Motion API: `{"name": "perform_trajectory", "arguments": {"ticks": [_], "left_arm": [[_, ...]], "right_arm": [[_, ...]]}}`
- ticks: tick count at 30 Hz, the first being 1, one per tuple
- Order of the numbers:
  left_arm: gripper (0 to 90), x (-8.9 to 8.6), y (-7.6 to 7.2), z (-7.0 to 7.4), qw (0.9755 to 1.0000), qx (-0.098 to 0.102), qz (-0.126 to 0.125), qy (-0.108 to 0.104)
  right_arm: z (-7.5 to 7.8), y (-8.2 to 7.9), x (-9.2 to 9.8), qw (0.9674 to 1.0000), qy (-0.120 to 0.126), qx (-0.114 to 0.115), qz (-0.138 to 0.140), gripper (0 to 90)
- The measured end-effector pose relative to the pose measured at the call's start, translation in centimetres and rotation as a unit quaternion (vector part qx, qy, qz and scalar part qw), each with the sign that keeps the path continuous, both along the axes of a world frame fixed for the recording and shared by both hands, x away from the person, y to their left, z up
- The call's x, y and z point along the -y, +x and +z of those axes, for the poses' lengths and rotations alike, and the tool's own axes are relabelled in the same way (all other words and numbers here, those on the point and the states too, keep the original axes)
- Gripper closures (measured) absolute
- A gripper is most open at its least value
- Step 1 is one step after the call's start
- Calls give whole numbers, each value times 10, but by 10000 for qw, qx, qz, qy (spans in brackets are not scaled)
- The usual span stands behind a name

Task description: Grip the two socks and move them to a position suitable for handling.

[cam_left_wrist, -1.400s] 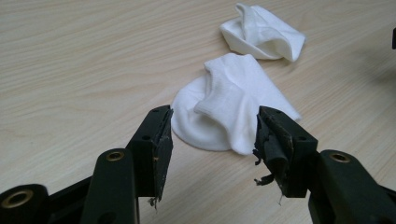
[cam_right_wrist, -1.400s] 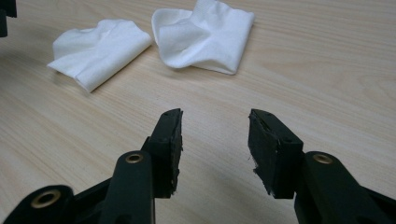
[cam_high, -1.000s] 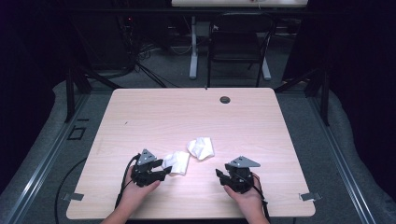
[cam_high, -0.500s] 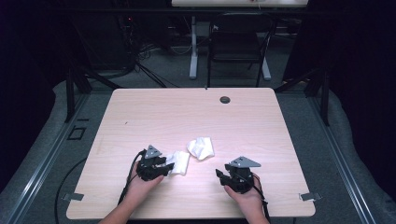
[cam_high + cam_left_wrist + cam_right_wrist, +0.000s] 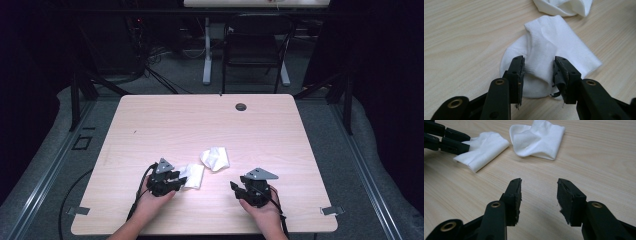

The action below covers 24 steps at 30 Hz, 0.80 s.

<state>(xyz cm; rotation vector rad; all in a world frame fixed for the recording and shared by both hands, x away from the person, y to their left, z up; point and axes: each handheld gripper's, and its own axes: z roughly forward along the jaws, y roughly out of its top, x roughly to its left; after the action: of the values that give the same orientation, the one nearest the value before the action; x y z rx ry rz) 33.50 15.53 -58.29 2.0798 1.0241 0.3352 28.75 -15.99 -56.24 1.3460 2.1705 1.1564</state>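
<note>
Left gripper (image 5: 539,68): jaws have just been closing, now pinching a raised fold of the flat white sock (image 5: 554,47), pads touching the cloth on both sides. The sock is lying on the wooden table (image 5: 165,125) near its front edge, just beside the gripper. A second, crumpled sock (image 5: 215,158) is sitting near it, farther in. Right gripper (image 5: 539,195): jaws standing apart over bare tabletop, holding nothing, resting at the front right.
</note>
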Motion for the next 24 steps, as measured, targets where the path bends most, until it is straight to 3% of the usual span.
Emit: {"name": "perform_trajectory", "arguments": {"ticks": [16, 24], "left_arm": [[603, 7, -16, 2, 9999, -57, -123, 66], [603, 9, -20, 1, 9998, -167, -54, -90]], "right_arm": [[0, -1, -1, 10000, -14, 6, 20, 545], [0, -2, -4, 10000, -22, -15, 76, 548]]}}
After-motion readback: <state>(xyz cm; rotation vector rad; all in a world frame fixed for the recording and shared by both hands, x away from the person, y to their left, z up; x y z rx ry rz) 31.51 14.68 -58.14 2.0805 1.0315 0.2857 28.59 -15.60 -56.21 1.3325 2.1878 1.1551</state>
